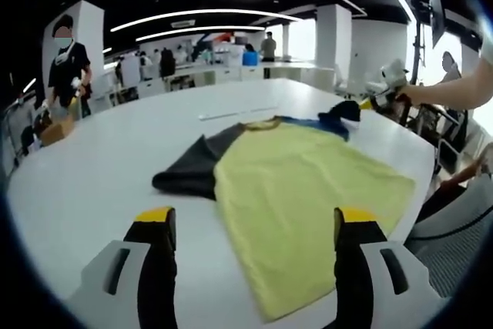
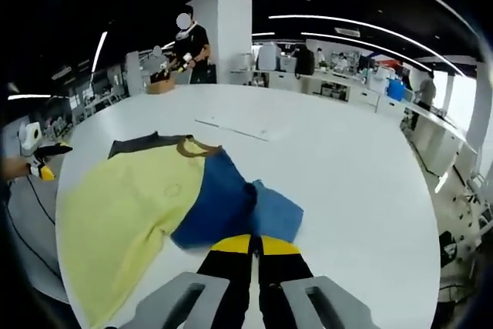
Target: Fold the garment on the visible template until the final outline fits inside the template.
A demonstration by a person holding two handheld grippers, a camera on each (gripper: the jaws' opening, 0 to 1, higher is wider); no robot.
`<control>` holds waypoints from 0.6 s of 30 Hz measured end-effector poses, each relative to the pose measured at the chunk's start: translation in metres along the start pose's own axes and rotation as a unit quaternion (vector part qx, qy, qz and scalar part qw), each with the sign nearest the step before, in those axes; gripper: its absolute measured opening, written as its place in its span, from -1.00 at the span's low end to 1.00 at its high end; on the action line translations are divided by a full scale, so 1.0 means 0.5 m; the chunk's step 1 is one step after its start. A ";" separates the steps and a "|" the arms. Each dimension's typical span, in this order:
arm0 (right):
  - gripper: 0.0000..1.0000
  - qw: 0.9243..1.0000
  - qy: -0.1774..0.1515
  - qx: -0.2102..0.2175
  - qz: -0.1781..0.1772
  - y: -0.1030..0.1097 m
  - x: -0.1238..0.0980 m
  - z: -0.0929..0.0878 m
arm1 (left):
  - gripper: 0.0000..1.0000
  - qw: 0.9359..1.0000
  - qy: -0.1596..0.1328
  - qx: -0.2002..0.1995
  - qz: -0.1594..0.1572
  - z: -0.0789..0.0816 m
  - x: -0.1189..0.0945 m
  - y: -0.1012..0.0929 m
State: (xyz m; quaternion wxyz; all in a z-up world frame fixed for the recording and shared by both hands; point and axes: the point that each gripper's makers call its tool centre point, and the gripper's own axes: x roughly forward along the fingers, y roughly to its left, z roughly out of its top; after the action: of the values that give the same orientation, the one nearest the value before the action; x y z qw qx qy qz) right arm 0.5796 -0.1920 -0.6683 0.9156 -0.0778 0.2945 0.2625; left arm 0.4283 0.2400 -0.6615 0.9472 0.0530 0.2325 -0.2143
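Note:
A yellow T-shirt (image 1: 300, 190) lies flat on the white table (image 1: 92, 167), with a dark grey sleeve (image 1: 192, 167) spread to one side. Its blue sleeve (image 2: 262, 209) is folded in over a blue panel (image 2: 216, 202) near the brown collar (image 2: 196, 146). My right gripper (image 2: 255, 246) is shut on the blue sleeve's edge; in the left gripper view it (image 1: 379, 100) sits at the shirt's far corner with the sleeve (image 1: 339, 113) raised to it. My left gripper (image 1: 256, 219) hangs open above the shirt's hem, holding nothing, and appears again (image 2: 40, 169) beside the yellow body (image 2: 123, 213).
A faint thin line (image 2: 231, 130) marks the table beyond the collar. A person with a cardboard box (image 2: 160, 86) stands at the far table edge. Desks and other people fill the background. The table edge (image 2: 420, 190) curves close on one side.

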 end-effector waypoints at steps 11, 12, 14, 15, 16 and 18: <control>-1.00 0.998 -0.014 0.037 -0.053 -0.054 -0.061 0.012 | 0.60 1.000 0.001 0.002 -0.011 0.000 0.004 -0.016; -1.00 0.997 -0.015 0.041 -0.056 -0.058 -0.066 0.011 | 0.61 1.000 0.001 0.003 -0.012 0.000 0.003 -0.018; -1.00 0.996 -0.012 0.053 -0.072 -0.074 -0.080 0.006 | 0.61 1.000 0.002 0.007 -0.014 0.000 0.002 -0.020; -1.00 0.995 -0.011 0.059 -0.075 -0.078 -0.084 0.004 | 0.61 1.000 0.001 0.009 -0.015 0.001 0.002 -0.021; -1.00 0.995 -0.009 0.066 -0.079 -0.083 -0.088 0.000 | 0.60 1.000 0.000 0.009 -0.017 0.002 0.003 -0.022; -1.00 0.994 -0.002 0.072 -0.087 -0.098 -0.096 -0.009 | 0.61 1.000 -0.005 0.007 -0.019 0.006 0.003 -0.023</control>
State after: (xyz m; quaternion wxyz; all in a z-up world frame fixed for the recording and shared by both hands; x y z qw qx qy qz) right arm 0.5700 -0.2557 -0.6448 0.9389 -0.0367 0.3026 0.1601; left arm 0.4256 0.2283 -0.6598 0.9436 0.0540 0.2275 -0.2343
